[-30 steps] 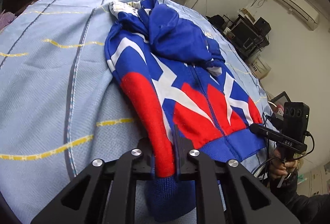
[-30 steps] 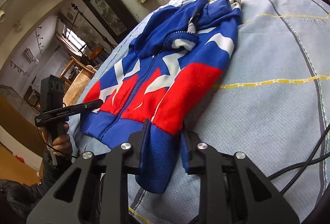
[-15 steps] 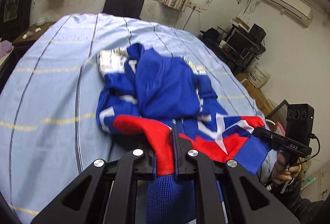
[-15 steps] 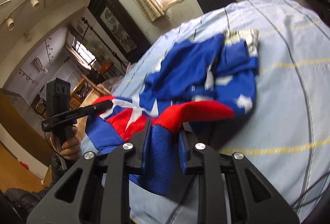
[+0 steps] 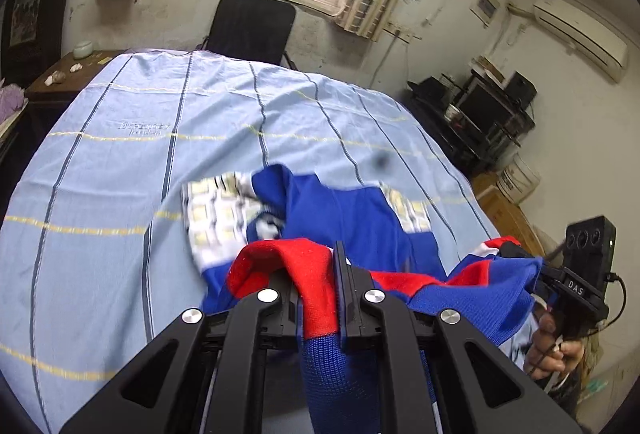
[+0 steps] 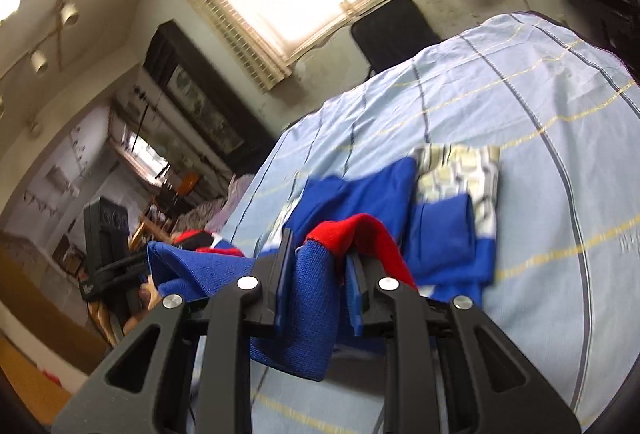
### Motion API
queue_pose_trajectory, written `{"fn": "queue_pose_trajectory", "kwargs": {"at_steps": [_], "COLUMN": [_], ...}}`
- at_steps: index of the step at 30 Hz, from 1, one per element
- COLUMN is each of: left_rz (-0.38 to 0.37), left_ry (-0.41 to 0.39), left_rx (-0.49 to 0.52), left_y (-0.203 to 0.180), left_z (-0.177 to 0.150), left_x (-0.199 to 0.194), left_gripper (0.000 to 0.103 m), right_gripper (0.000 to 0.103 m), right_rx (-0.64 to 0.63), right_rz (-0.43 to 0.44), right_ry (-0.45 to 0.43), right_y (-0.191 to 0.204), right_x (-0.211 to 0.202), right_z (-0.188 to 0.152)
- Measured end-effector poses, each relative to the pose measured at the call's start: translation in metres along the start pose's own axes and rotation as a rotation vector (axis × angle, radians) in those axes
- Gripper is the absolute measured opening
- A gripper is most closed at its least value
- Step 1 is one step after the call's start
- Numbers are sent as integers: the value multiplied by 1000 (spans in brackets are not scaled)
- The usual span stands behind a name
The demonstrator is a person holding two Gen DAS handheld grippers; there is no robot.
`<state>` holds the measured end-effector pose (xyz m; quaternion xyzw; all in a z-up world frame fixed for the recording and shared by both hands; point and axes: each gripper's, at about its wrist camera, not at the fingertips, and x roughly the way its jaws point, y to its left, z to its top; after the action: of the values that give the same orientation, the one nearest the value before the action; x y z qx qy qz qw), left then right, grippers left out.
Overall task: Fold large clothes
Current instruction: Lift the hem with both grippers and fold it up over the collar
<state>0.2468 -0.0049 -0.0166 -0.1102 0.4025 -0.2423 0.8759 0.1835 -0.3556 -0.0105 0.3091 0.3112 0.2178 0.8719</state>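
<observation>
A blue, red and white hooded jacket (image 5: 360,218) lies on the bed, its bottom hem lifted off the sheet. My left gripper (image 5: 316,274) is shut on one red-and-blue hem corner. My right gripper (image 6: 320,258) is shut on the other hem corner (image 6: 312,294). The hem (image 5: 488,286) hangs stretched between the two grippers. The hood and patterned lining (image 5: 216,222) rest on the sheet beyond. The right gripper also shows in the left wrist view (image 5: 576,286), and the left gripper shows in the right wrist view (image 6: 108,258).
The bed carries a light blue sheet (image 5: 120,162) with dark and yellow stripes. A black chair (image 5: 250,26) stands at its far end under the window. A dark side table (image 5: 60,74) is far left. Shelves with electronics (image 5: 480,114) stand at the right.
Both grippers have risen and moved forward toward the hood, lifting the hem off the sheet and carrying it over the jacket's body. The jacket's front now lies mostly hidden under the raised hem.
</observation>
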Motion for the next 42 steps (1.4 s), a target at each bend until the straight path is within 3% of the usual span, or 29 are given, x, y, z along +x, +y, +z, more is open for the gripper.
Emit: {"fn": "queue_pose_trajectory", "kwargs": {"at_steps": [7, 13, 17, 21, 24, 25, 27, 31, 34, 38, 40, 42], "left_rz": [49, 33, -3, -26, -33, -20, 6, 30, 77, 84, 117, 93], "left_ry": [67, 135, 130, 113, 45, 9, -51, -81, -83, -87, -113, -135], "left_rx": [-115, -175, -176, -190, -165, -157, -149, -159, -143, -39, 49, 99], "left_y": [43, 76, 82, 80, 73, 71, 70, 77, 79, 58, 43, 35], "left_z": [29, 18, 17, 18, 24, 24, 25, 19, 12, 12, 8, 6], "left_x": [71, 125, 120, 104, 76, 63, 43, 28, 28, 32, 29, 21], "left_gripper": [12, 15, 18, 25, 50, 60, 65, 65, 64, 64, 64, 64], "right_gripper": [24, 25, 26, 37, 56, 57, 59, 58, 46, 38, 36, 32], "right_rx": [130, 249, 242, 226, 222, 207, 202, 203, 182, 170, 124, 58], "right_rz": [-85, -156, -161, -141, -124, -121, -102, -91, -133, -129, -150, -183], "right_ry": [-23, 42, 65, 48, -22, -62, -106, -135, -129, -60, -42, -27], "right_y": [-41, -92, -104, -99, -92, -89, -85, -82, -81, -78, -69, -58], "right_x": [60, 115, 127, 119, 96, 85, 69, 55, 54, 63, 67, 71], "right_z": [41, 39, 31, 33, 38, 41, 45, 51, 49, 40, 36, 33]}}
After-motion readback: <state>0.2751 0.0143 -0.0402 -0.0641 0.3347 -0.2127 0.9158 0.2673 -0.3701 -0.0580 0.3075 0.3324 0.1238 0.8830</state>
